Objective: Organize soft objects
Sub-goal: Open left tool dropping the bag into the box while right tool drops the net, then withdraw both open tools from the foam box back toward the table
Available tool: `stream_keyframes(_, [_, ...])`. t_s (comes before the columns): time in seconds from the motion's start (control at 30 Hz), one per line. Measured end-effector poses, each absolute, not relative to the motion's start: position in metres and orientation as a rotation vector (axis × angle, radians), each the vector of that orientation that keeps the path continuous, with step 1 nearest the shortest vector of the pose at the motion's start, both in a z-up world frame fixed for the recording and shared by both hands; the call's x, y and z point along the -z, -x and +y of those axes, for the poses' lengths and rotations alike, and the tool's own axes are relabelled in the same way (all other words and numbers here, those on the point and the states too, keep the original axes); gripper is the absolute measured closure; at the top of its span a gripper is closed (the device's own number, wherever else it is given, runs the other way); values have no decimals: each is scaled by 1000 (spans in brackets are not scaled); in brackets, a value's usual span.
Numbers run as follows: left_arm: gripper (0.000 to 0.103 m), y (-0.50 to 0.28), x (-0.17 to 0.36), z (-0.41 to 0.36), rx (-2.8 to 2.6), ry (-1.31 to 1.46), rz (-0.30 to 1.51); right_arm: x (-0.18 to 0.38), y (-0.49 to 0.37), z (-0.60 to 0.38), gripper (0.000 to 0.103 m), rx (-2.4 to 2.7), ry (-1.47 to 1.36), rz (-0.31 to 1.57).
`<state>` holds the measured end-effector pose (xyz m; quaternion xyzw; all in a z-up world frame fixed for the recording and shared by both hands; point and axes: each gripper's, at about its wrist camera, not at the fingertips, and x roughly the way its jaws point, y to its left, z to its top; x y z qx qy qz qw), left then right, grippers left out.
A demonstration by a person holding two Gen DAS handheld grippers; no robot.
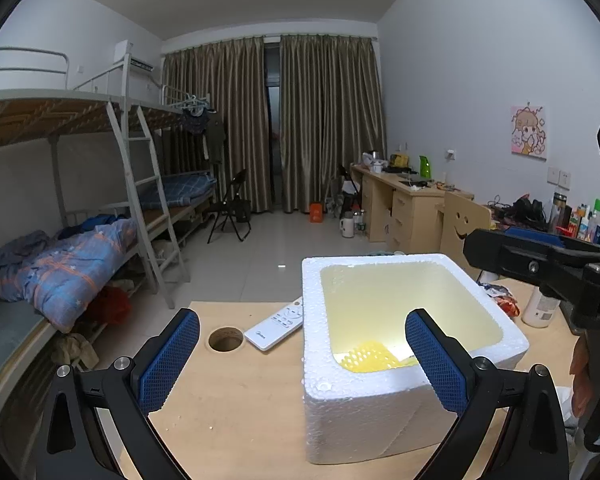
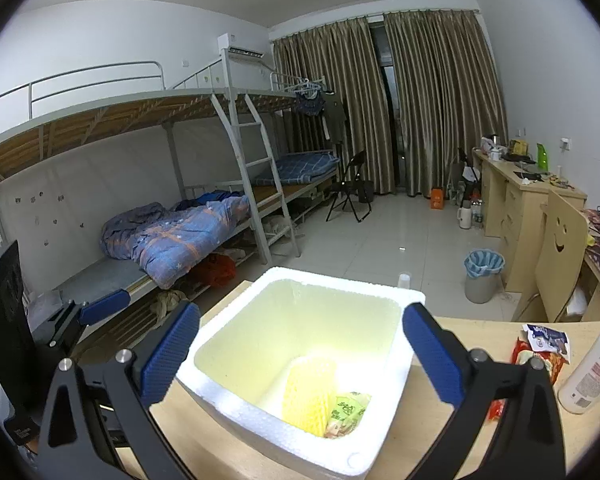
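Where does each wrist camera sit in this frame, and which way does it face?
Left wrist: behind the open left tongs, facing the foam box from its left side; the right tongs show at the right edge.
Right wrist: behind the open right tongs, looking down into the box at yellow foam netting and a snack packet; the left tongs show at the left edge.
Shared: foam box, netting, desk, bunk beds, curtains.

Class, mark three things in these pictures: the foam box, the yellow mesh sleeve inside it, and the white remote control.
foam box [image 2: 236,404], right wrist view, on its near-left rim.
yellow mesh sleeve [image 2: 306,396], right wrist view, on its netted middle.
white remote control [image 1: 276,324], left wrist view, on its button face.
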<state>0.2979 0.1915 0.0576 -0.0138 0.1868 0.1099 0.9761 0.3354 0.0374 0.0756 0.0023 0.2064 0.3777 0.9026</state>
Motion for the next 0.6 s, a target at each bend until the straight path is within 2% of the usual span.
stream_keyframes(0.6, [0,-274,-74,176,-202,30,362,-95,-301,24,0,-774,17,376])
